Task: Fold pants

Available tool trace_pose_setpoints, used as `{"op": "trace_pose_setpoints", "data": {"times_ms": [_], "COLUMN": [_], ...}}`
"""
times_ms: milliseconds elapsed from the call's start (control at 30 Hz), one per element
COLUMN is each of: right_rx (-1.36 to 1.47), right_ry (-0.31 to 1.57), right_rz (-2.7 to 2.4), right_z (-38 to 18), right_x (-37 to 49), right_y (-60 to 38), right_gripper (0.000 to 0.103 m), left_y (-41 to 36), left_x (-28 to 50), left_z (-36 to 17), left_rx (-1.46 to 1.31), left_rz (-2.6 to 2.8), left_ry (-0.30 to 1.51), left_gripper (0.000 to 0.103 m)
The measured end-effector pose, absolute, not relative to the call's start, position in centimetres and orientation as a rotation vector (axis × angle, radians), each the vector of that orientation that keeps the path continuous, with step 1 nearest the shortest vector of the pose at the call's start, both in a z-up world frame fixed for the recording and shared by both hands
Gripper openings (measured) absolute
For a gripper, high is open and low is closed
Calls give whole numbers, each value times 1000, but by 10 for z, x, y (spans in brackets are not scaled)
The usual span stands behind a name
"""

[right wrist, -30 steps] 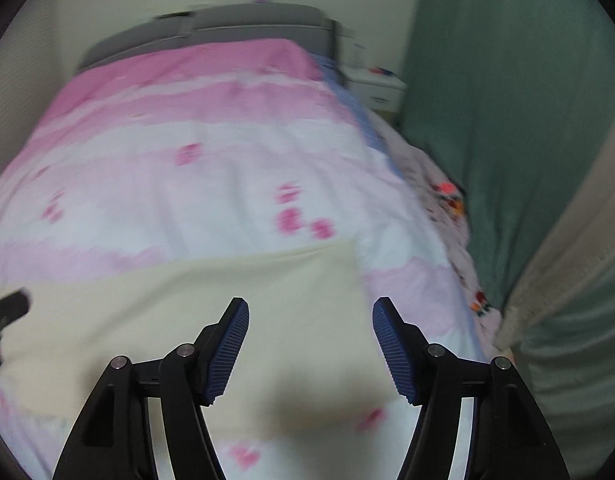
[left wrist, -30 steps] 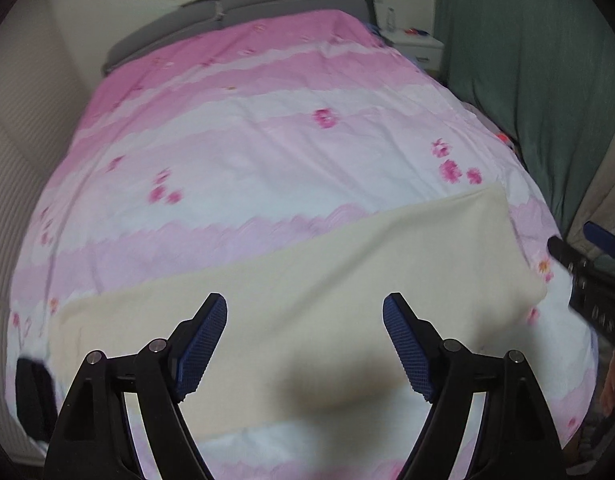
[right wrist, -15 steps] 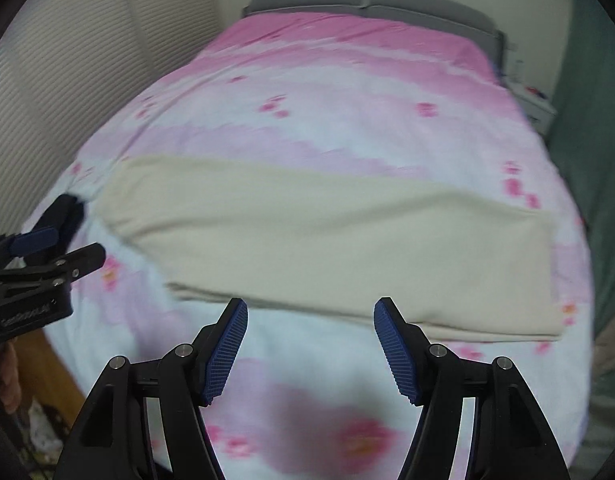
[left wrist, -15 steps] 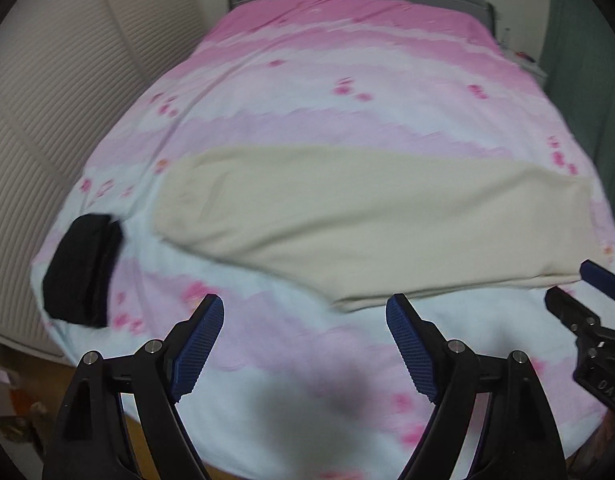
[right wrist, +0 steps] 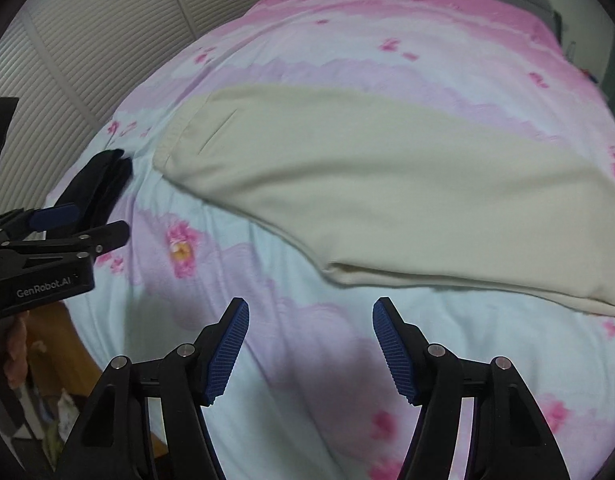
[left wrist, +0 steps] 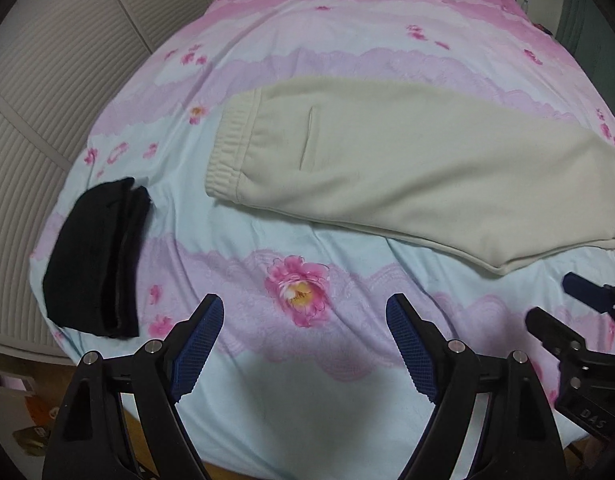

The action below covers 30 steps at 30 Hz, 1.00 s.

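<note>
Pants (left wrist: 419, 168): cream sweatpants lying flat across the middle of the bed (left wrist: 347, 380), already doubled leg over leg; elastic waistband (left wrist: 231, 152) toward the louvred doors, legs running off to the right.
Left gripper (left wrist: 303, 344): jaws spread wide, empty, hovering over bare quilt short of the near edge of the pants.
Right gripper (right wrist: 309, 344): jaws likewise wide apart, holding nothing, just short of the crotch fold.
Step in hand: judged a reach for the next fold; best to pinch both layers at the waistband corner and at the hem together, then carry one end over the other without dragging the quilt.
Nearby: folded black garment (left wrist: 95, 256) at the bed's left edge, well apart from the pants.
Writing: "GenRobot.AI" on the left gripper's body in the right view; "DAS" on the right gripper's.
</note>
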State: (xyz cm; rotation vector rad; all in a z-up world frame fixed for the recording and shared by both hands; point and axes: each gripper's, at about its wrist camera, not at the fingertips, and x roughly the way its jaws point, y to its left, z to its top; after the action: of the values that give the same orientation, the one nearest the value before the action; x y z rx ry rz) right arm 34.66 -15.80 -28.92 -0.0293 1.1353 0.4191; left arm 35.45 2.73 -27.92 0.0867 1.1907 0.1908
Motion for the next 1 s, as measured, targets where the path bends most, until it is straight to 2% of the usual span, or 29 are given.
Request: {"op": "trace_pose_setpoints", "data": {"times_ms": [67,367,633,767,800,833,867,1000], "right_rx": [-14,59,138,77,42,11,2,15], "right_ry": [1146,1189,1198,1223,1206,1182,1167,1178], "right_rz": [426,411,353,392,397,393,381,348], "right_z": [-305,-357,-369,-379,-377,-373,-370,-363], "right_x": [354,383,409,412,410,407,406,393], "right_y": [-152,-143,-162,-142,-137,-133,-132,-139], "right_gripper": [56,43,43,42,40,33,19,14], "left_y": [29,22,34,39,41,43,45,54], "left_x": [360,375,372,370,369,368,368,362], "left_z": [-292,-329,-329,-328,-328,-327,-327,-324], "left_rx": [65,9,-41,-47,-45,-50,-60,-70], "left_rz": [182,180,240,263,271,274,272,292], "left_ry": [1207,1231,1240,1238,1235,1238,1241,1249], "left_gripper": [83,83,83,83,83,83,83,83]}}
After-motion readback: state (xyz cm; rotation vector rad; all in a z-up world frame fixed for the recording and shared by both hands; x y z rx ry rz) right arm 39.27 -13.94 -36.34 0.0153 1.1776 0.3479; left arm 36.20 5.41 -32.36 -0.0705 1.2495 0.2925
